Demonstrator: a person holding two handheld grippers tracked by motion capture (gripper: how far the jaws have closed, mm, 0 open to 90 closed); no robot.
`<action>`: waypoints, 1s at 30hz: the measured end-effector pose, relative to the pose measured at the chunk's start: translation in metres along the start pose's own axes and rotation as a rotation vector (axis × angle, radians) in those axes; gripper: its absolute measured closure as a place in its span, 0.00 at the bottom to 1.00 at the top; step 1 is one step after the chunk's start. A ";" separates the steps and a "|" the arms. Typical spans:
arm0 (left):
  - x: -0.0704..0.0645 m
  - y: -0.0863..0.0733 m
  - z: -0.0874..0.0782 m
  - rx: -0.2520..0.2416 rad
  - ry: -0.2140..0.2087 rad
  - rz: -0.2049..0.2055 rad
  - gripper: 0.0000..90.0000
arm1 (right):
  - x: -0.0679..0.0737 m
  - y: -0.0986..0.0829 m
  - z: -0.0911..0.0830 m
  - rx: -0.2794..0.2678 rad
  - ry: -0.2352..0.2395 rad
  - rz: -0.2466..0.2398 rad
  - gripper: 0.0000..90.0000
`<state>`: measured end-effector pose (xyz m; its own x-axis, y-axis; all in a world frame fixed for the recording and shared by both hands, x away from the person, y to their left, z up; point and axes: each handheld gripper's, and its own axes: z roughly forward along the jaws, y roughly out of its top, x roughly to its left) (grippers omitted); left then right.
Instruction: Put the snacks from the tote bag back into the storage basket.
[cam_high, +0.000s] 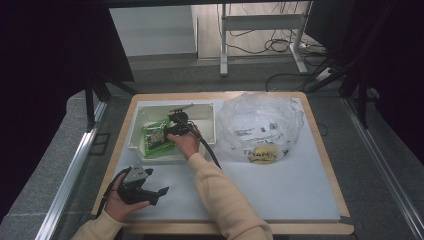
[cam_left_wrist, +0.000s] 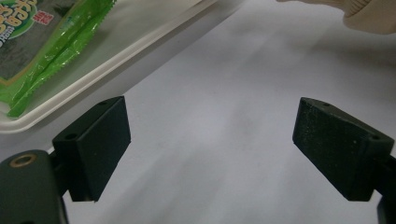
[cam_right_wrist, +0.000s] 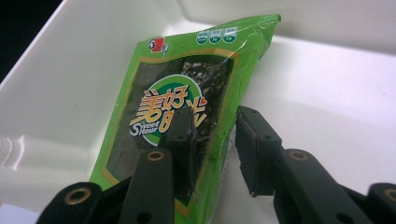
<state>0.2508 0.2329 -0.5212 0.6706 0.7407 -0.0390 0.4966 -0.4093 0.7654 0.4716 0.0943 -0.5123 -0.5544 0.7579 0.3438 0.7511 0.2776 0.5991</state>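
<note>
A green seaweed snack packet (cam_right_wrist: 173, 107) stands tilted inside a white bin (cam_right_wrist: 56, 93). My right gripper (cam_right_wrist: 212, 126) has its jaws closed narrowly on the packet's right edge, one jaw on its printed face and one behind. From the high view the packet (cam_high: 156, 137) lies in the left half of the bin (cam_high: 133, 135), with the right gripper (cam_high: 172, 131) reaching over it. My left gripper (cam_high: 159, 195) rests low over the table's near left part, open, jaws pointing right. In its own view the left gripper (cam_left_wrist: 210, 135) holds nothing, and the packet (cam_left_wrist: 46, 46) and bin rim (cam_left_wrist: 93, 77) are at upper left.
A crumpled clear plastic bag (cam_high: 260, 125) sits on the white table mat (cam_high: 280, 190) right of the bin, with a yellow item (cam_high: 262, 155) inside it. The right forearm in a cream sleeve (cam_high: 225, 200) crosses the table's middle. Dark floor and desk legs lie beyond.
</note>
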 end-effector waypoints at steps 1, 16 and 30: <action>0.000 0.000 0.000 -0.001 0.000 0.000 0.13 | 0.000 0.000 0.000 0.001 0.000 -0.004 0.72; 0.000 0.000 -0.001 -0.011 0.004 0.000 0.13 | 0.005 0.001 -0.024 -0.024 0.023 -0.089 0.57; -0.001 0.000 -0.002 -0.022 0.018 0.001 0.13 | -0.007 -0.019 -0.097 -0.140 0.066 -0.234 0.52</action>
<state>0.2490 0.2336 -0.5202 0.6606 0.7502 -0.0270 0.4837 -0.3979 0.7796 0.4258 0.0266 -0.4559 -0.7326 0.6414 0.2276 0.5454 0.3532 0.7602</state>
